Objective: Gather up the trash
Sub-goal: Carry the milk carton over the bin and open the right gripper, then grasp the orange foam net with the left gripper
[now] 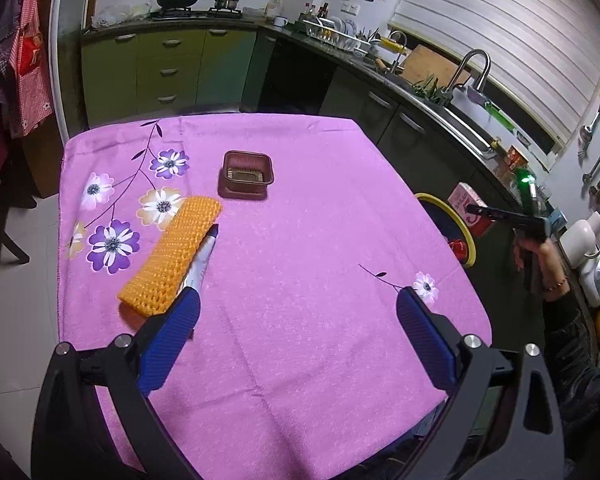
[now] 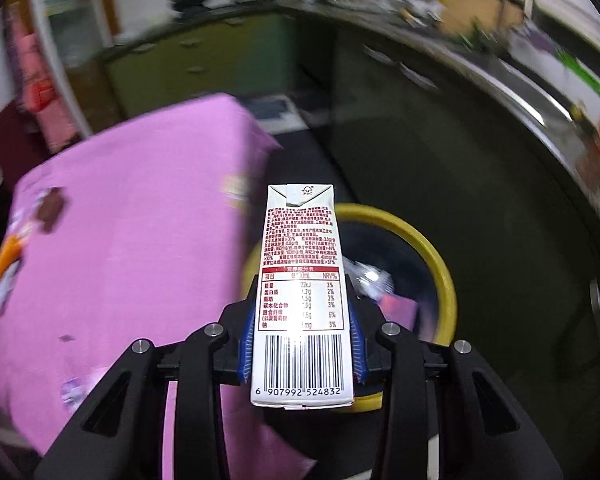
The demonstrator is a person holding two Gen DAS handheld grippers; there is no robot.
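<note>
My right gripper (image 2: 302,340) is shut on a white drink carton (image 2: 300,292) with red print and a barcode, held over the yellow-rimmed bin (image 2: 428,248) beside the table. In the left wrist view that same carton (image 1: 474,210) shows pink in the right gripper (image 1: 500,216), above the bin (image 1: 456,228). My left gripper (image 1: 298,300) hangs open over the pink flowered tablecloth (image 1: 300,240). On the cloth lie an orange foam net sleeve (image 1: 172,256), a white and blue wrapper (image 1: 202,260) beside it under my left finger, and a dark red plastic tray (image 1: 246,174) farther back.
Green kitchen cabinets (image 1: 160,68) and a dark counter with a sink and tap (image 1: 472,76) run behind and to the right of the table. The bin holds crumpled wrappers (image 2: 372,280). A person's hand and dark sleeve (image 1: 552,276) hold the right gripper.
</note>
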